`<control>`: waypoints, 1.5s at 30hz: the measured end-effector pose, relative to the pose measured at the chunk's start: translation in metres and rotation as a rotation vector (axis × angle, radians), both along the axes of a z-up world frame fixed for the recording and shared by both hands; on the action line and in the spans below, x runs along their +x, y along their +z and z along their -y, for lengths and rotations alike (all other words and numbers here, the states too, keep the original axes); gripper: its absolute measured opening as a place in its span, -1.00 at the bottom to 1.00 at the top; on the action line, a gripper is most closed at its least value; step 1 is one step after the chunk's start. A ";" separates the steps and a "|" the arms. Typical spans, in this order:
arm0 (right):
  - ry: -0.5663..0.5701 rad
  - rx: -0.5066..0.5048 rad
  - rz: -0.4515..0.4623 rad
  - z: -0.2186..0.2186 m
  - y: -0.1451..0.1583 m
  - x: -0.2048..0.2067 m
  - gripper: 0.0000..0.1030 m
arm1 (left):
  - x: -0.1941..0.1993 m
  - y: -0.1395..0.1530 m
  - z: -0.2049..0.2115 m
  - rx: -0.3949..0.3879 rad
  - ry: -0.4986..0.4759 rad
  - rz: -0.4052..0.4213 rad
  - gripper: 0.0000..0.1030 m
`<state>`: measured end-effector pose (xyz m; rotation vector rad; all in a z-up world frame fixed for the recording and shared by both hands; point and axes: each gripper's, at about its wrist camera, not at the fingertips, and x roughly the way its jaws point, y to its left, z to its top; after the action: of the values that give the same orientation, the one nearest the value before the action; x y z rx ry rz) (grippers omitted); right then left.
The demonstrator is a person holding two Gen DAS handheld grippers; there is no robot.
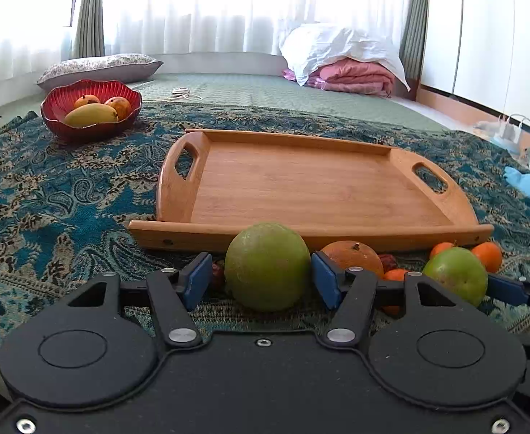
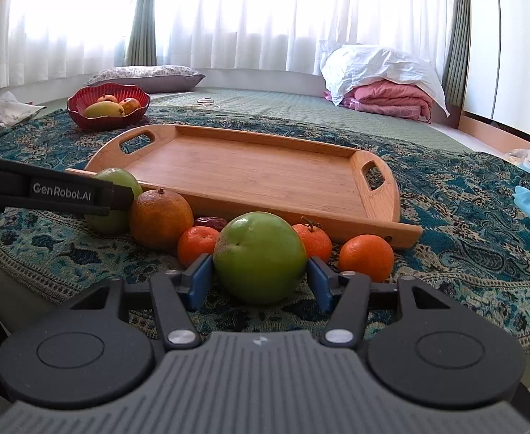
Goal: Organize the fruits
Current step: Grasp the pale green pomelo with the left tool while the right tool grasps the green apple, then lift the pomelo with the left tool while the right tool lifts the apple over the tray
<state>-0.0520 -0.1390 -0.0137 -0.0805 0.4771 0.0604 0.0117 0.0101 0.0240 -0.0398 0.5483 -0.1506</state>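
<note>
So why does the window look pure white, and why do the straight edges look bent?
Left wrist view: daylight through the curtains is overexposed, so detail washes out; the fisheye lens bows the tray rim. Right wrist view: same glare, and the curtains lean inward at the sides; the green apple up close stays sharp.

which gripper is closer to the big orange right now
Left. The left gripper brackets a green fruit right beside the big orange; the right gripper brackets another green fruit, a tangerine away.
</note>
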 end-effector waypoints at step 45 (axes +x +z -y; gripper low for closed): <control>-0.054 0.044 0.012 0.005 -0.014 0.002 0.20 | -0.005 -0.020 -0.008 -0.059 -0.038 0.000 0.13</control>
<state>-0.0502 -0.1437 -0.0281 -0.0253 0.4659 0.0178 0.0069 0.0179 0.0040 -0.0870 0.5451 -0.2038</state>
